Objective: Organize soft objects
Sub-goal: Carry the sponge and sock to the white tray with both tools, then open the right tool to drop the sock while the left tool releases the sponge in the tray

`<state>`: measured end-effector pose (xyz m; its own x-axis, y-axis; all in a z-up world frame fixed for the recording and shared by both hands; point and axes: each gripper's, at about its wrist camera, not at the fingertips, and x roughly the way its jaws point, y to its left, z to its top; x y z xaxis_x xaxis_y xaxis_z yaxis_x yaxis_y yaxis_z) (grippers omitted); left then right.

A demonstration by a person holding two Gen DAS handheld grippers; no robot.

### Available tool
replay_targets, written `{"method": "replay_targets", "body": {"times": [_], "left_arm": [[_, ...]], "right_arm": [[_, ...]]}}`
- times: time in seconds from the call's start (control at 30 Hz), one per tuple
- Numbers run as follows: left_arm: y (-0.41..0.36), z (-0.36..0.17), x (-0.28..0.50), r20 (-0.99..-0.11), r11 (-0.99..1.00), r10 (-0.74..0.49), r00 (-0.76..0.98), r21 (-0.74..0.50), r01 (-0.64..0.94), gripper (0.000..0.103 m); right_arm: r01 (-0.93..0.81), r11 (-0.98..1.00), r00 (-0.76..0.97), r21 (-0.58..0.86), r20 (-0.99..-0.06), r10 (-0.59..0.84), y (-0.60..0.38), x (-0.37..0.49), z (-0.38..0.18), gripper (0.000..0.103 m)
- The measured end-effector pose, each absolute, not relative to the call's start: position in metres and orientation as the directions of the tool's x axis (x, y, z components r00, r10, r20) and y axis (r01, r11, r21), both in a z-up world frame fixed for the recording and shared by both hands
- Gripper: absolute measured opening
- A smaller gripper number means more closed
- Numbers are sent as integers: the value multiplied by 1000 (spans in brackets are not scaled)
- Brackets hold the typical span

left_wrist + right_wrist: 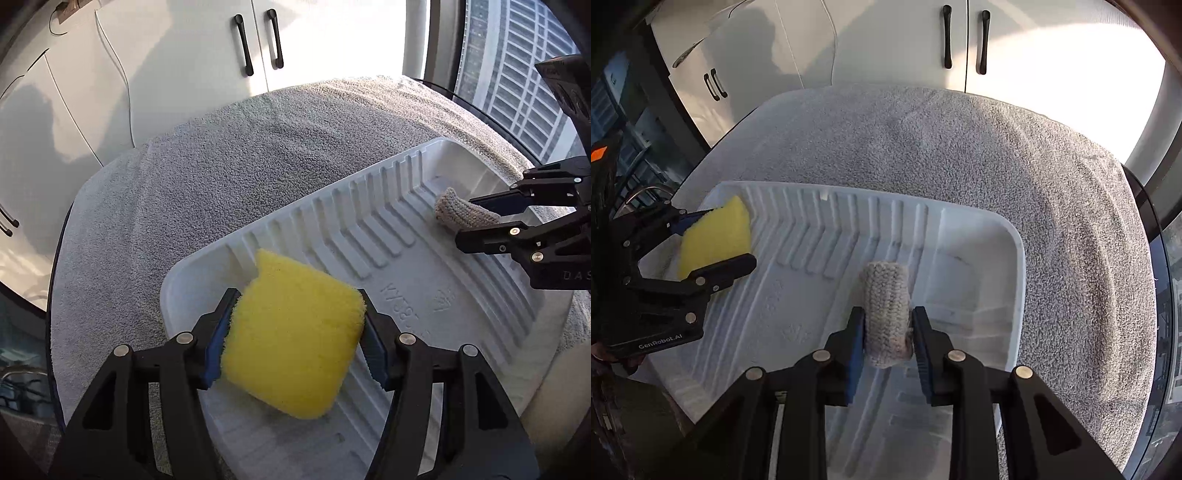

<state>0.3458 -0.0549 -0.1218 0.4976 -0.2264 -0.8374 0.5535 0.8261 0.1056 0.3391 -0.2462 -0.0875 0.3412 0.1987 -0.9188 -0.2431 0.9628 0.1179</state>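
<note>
Both tongs over the white tray — each with a soft item between its pads.

Left tongs (295, 325) grasp the yellow sponge (291, 347) at the tray's (1015, 236) left end; right tongs (888, 325) flank the knitted beige roll (886, 314), grip unclear. Tray rests on the grey towel (997, 155) covering the desk.

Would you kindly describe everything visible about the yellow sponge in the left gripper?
The yellow sponge is a thick, roughly square block of porous foam with rounded corners and a small notch at one top corner. The left gripper holds it by two opposite sides, blue pads pressing in. It is tilted, above the left end of the white ribbed plastic tray; whether it touches the tray is unclear.
</note>
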Motion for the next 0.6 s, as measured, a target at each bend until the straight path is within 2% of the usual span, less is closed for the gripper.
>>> {"method": "replay_targets", "body": {"times": [0.03,0.07,0.23,0.3,0.33,0.47,0.53,0.6], "left_arm": [[-55,-122,345,-839,822,-223,496,112,558,60],[-57,-123,345,-839,820,-222,496,115,560,60],[-57,-122,341,-847,808,-242,473,93,581,61],[-55,-119,337,-839,803,-258,479,89,589,61],[-53,-116,334,-831,804,-265,490,90,588,61],[-48,-112,332,-835,795,-309,455,36,606,63],[-45,-113,334,-846,784,-344,406,-21,620,63],[-44,-112,333,-843,791,-346,412,-25,612,63]], "right_arm": [[-245,963,343,116,-918,198,-246,338,-87,47],[-247,962,350,112,-916,196,-245,337,-86,51],[-252,963,357,97,-915,186,-241,337,-83,52],[-250,964,362,91,-914,181,-242,335,-81,56],[-249,965,368,86,-913,177,-243,334,-79,62],[-252,963,392,95,-900,191,-246,327,-71,71],[-243,965,391,96,-901,188,-248,325,-69,71],[-242,965,386,97,-903,188,-248,322,-69,71]]}}
